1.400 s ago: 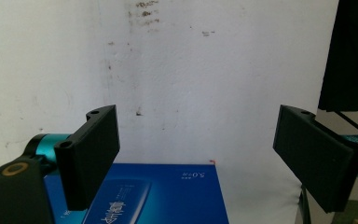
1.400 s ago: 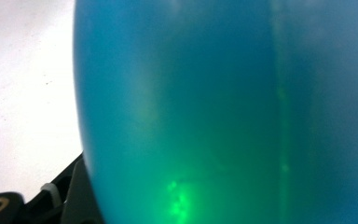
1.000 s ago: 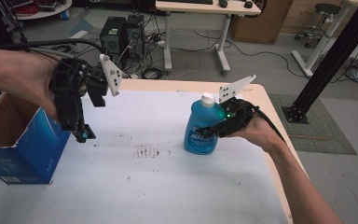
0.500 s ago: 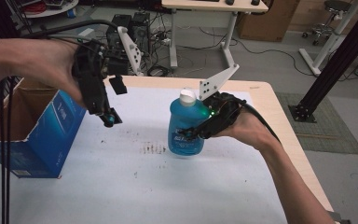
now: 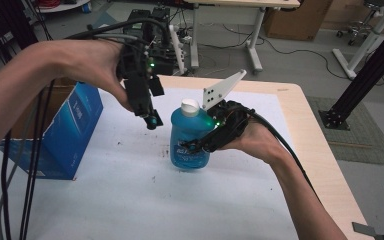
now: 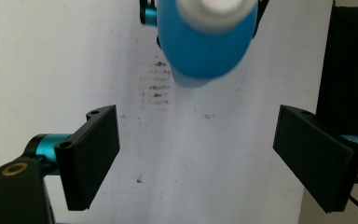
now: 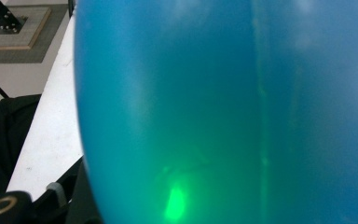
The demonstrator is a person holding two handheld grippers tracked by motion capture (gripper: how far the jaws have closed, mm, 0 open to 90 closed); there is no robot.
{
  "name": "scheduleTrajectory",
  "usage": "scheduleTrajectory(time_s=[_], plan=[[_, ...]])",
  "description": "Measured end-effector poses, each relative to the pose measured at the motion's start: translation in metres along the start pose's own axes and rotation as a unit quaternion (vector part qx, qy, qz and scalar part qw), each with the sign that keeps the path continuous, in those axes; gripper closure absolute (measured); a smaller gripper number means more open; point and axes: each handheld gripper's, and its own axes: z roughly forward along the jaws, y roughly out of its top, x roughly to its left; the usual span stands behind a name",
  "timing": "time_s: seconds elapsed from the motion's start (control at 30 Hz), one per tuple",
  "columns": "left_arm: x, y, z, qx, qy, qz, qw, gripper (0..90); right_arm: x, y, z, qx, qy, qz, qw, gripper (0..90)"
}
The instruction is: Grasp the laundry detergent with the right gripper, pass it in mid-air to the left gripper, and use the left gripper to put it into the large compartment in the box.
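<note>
Left gripper view shows us our left gripper (image 6: 196, 158) with its two black jaws spread wide and nothing between them, pointing down at the white tabletop (image 6: 51, 70). At 12 o'clock beyond them we look onto the top of the blue bottle (image 6: 205, 51) with its white cap (image 6: 214, 11), and a patch of dark smudges (image 6: 158, 86) marks the tabletop just beside it.

In the right gripper view the bottle's translucent blue wall (image 7: 223, 112) sits right against the camera, a green glow low in it; the jaw tips are hidden there.

In the high view we see our right gripper (image 5: 200, 145) clamped on the bottle (image 5: 187, 135) from 3 o'clock, the jaws pressing its lower body while it stands upright near the middle of the tabletop (image 5: 130, 200). The right hand (image 5: 257, 142) holds the gripper, a grey plate (image 5: 222, 90) rising above it. The left gripper (image 5: 152, 120) hangs in the air at about 10 o'clock from the bottle, close to the cap but apart from it. A blue cardboard box (image 5: 67, 135), open on top, stands at 9 o'clock near the tabletop's edge.
</note>
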Motion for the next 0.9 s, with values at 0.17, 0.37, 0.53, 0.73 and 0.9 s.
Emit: scheduleTrajectory(time_s=[0.17, 0.37, 0.53, 0.73, 0.9], plan=[[-0.001, 0.010, 0.013, -0.004, -0.004, 0.003, 1.0000, 14.5, 0.003, 0.002, 0.004, 0.002, 0.004, -0.004, 1.0000, 45.2], [-0.005, 0.021, 0.028, -0.009, -0.003, 0.008, 0.9999, 14.6, 0.003, 0.001, 0.007, 0.009, 0.004, -0.005, 0.9999, 45.2], [-0.005, 0.026, 0.036, -0.001, 0.009, 0.011, 0.9999, 14.6, 0.003, 0.001, 0.009, 0.011, 0.008, -0.003, 0.9999, 45.1], [-0.007, 0.027, 0.042, -0.002, 0.010, 0.014, 0.9999, 14.6, 0.003, 0.000, 0.010, 0.013, 0.012, -0.002, 0.9998, 45.0], [-0.008, 0.027, 0.047, -0.004, 0.010, 0.016, 0.9998, 14.6, 0.002, 0.000, 0.011, 0.012, 0.006, -0.003, 0.9999, 45.0]])
